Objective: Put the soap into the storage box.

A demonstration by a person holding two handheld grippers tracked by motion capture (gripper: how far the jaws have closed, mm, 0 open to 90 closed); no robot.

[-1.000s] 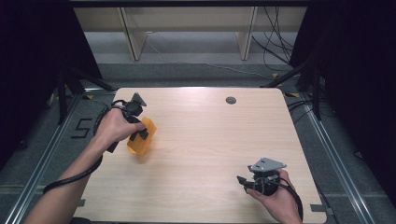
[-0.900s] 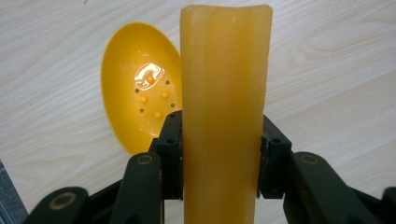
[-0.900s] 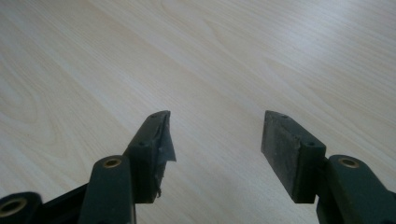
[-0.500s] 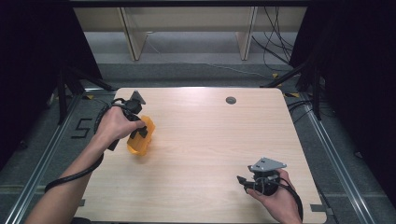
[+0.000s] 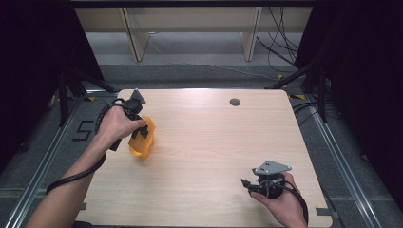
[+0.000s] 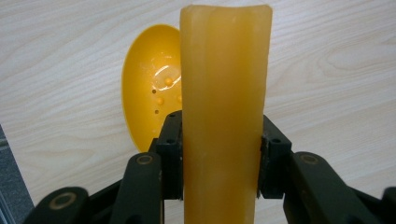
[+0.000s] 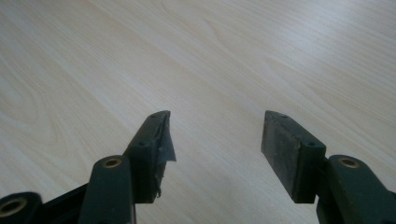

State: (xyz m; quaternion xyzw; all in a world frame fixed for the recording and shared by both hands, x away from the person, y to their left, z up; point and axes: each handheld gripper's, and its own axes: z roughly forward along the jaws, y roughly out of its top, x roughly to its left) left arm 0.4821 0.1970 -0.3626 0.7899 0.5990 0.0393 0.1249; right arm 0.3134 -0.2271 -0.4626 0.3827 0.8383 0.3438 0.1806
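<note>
- Soap bar [image 6: 226, 116] was clamped in the left gripper [image 5: 139, 127] above the yellow dish [image 6: 152, 84] (barely shifted since a second ago); placement remained pending.
- Right gripper [image 7: 215, 154] rested spread, empty.

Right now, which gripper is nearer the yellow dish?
Left. The left gripper is clamped on an amber bar directly above the yellow dish. The right gripper sits open, far across the table near its front right corner.
</note>
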